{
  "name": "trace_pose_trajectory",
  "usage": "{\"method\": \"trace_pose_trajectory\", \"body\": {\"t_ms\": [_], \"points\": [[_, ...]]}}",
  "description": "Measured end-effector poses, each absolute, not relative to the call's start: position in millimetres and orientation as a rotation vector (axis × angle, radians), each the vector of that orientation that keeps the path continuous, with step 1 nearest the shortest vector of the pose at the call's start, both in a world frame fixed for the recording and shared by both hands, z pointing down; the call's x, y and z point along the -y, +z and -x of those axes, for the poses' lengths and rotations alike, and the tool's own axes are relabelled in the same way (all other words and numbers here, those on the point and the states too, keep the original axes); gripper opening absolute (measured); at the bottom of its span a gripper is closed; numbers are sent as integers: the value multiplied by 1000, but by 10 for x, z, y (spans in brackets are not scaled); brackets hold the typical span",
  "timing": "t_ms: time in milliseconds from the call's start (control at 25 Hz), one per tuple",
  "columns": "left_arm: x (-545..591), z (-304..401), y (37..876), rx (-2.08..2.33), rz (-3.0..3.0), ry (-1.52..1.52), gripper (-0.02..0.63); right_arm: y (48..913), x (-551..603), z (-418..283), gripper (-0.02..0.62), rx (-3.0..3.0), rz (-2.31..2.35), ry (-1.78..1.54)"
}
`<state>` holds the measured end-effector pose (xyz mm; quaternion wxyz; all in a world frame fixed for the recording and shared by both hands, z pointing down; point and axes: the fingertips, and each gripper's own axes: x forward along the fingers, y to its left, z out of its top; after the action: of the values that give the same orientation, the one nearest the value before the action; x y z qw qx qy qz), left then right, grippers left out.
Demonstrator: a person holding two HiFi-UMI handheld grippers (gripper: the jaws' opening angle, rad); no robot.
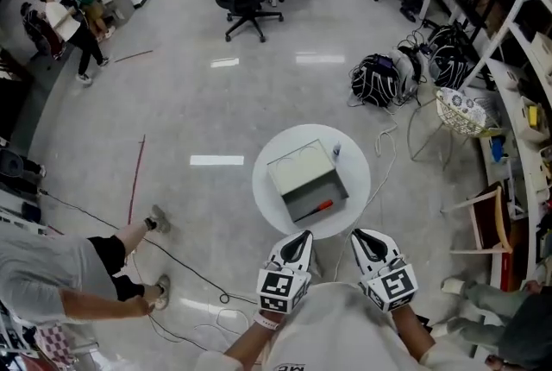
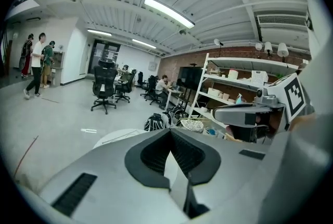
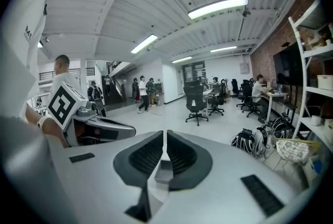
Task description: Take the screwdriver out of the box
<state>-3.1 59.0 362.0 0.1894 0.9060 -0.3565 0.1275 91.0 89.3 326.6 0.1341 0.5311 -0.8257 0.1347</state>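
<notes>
A grey box (image 1: 302, 173) stands on a small round white table (image 1: 274, 202). Its open near side shows a red-handled screwdriver (image 1: 317, 207) lying inside. My left gripper (image 1: 303, 236) and right gripper (image 1: 359, 235) hang side by side just short of the table's near edge, close to my body. Both point toward the box without touching it. In the left gripper view the left gripper (image 2: 169, 132) has its jaws closed with nothing between them. The right gripper (image 3: 164, 134) is shut too, and a corner of the box (image 3: 159, 172) shows below its tips.
A small white and blue item (image 1: 335, 152) stands on the table behind the box. A crouching person (image 1: 60, 274) and floor cables (image 1: 198, 283) are at the left. Backpacks (image 1: 379, 80), a wire basket chair (image 1: 461, 112), a wooden chair (image 1: 492, 223) and shelves (image 1: 526, 93) crowd the right.
</notes>
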Motion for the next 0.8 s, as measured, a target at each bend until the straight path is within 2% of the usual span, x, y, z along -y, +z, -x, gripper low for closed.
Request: {"method": "trace_pose_trajectory", "body": {"t_ms": [360, 800], "points": [[-264, 116, 3859, 907, -2553, 412, 11, 3374, -432, -650, 79, 2358, -1464, 359], [-67, 22, 4103, 950, -2467, 428, 11, 3710, -74, -679, 79, 2360, -1324, 421]]}}
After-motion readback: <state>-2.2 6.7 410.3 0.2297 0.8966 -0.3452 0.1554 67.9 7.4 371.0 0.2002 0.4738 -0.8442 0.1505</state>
